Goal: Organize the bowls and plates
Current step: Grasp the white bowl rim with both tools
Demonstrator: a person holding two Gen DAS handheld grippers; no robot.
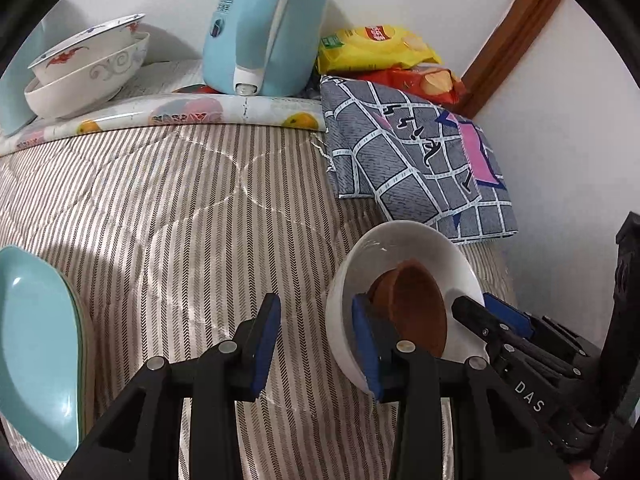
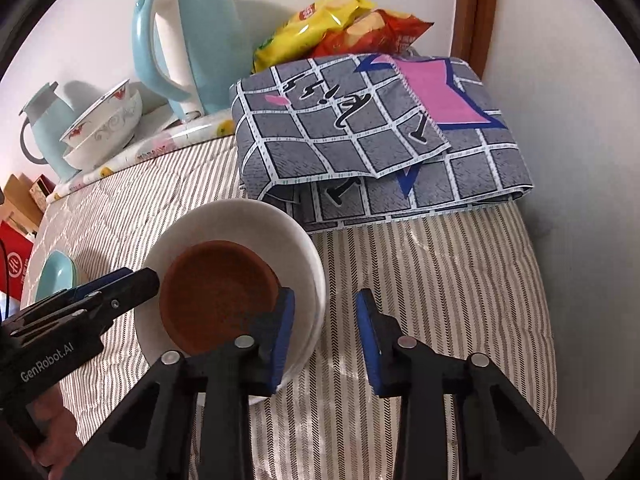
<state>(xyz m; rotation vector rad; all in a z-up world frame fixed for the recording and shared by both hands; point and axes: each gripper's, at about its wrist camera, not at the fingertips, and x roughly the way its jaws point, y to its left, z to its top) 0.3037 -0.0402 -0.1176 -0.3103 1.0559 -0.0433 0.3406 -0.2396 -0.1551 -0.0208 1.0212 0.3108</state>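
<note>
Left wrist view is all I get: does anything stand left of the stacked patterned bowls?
Observer: Yes, a pale blue jug with a grey handle stands beside the stacked patterned bowls.
Operator: How does the right gripper meet the white bowl?
Observer: The right gripper straddles the rim of the white bowl, one finger inside, one outside, pads not pressing.
Operator: Anything past the quilt's left edge?
Observer: A red box sits beyond the striped quilt.
</note>
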